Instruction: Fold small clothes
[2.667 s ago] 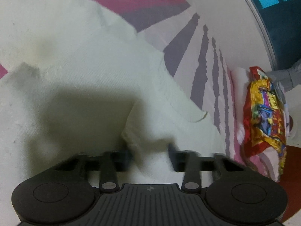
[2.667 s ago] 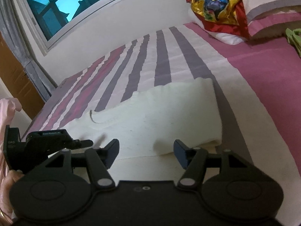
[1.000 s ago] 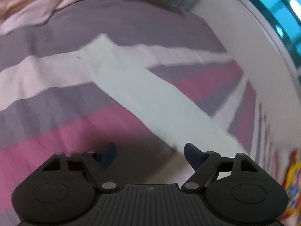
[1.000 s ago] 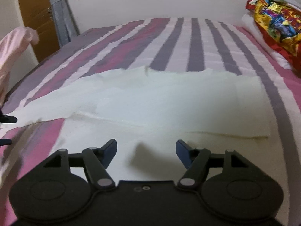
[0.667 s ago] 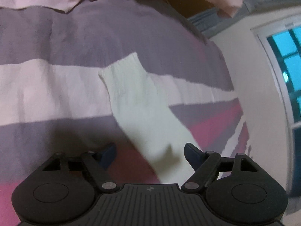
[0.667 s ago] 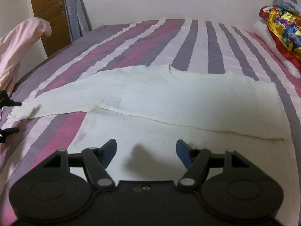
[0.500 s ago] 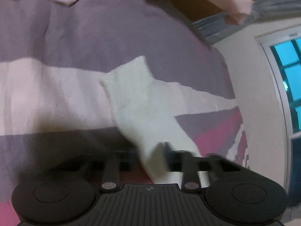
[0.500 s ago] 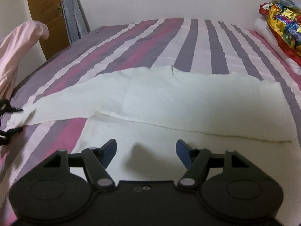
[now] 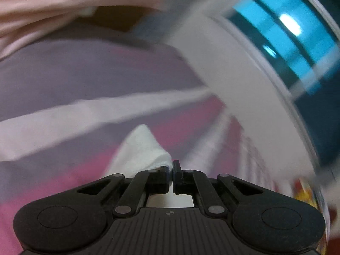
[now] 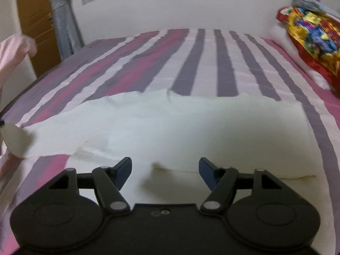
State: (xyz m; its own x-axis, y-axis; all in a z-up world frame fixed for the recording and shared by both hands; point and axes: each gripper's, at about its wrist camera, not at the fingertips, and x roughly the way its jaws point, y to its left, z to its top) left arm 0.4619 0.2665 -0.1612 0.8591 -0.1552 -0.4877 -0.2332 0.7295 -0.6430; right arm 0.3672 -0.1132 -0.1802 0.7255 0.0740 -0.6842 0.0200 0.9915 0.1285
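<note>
Though blurred, sleeve in L gripper

Soft, matt cream knit shirt on a striped cloth bedsheet; grippers matt black plastic. Glossy, crinkly printed pillow cover.

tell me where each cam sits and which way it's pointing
Left wrist: on the left gripper, facing along its shut fingers, which pinch the cream sleeve; beyond lie the striped bed and window.
Right wrist: on the right gripper, jaws open, looking down the bed over the cream garment.
Shared: the garment, bed and pink cloth.
</note>
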